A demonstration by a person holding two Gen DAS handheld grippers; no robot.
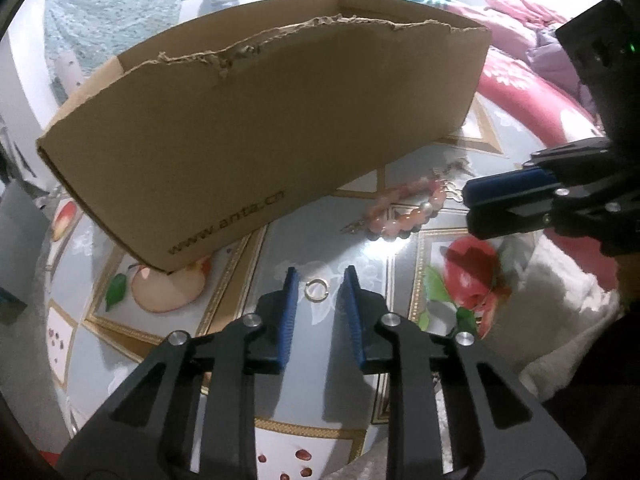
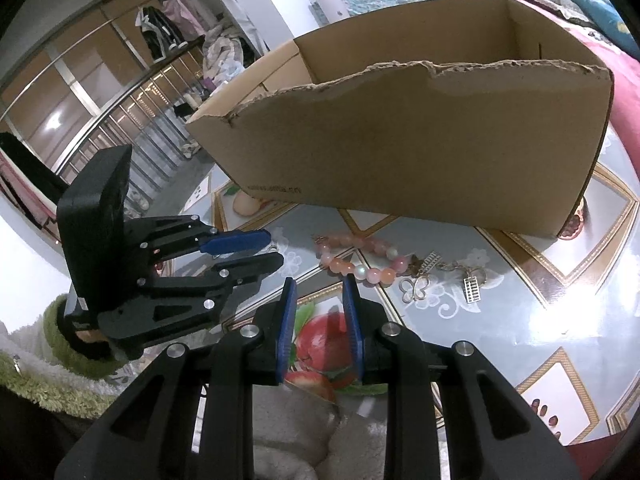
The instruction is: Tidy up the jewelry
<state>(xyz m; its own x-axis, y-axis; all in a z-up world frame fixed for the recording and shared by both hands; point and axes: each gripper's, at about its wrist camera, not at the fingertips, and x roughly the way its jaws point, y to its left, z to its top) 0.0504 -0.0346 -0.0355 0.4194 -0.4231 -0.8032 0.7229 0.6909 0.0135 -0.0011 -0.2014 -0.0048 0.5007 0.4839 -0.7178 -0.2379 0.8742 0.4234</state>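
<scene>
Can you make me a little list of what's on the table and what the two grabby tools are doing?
table: glossy fruit-pattern cover
box: open cardboard box, torn top edge, standing at the back
ring: small gold ring, lying flat on the cover
bracelet: pink bead bracelet, in front of the box
charms: gold butterfly charm and other gold pieces beside the bracelet
left tool: jaws apart, ring between the tips, not squeezed
right tool: jaws apart, nothing in them, near the bracelet
in the box: cannot tell
</scene>
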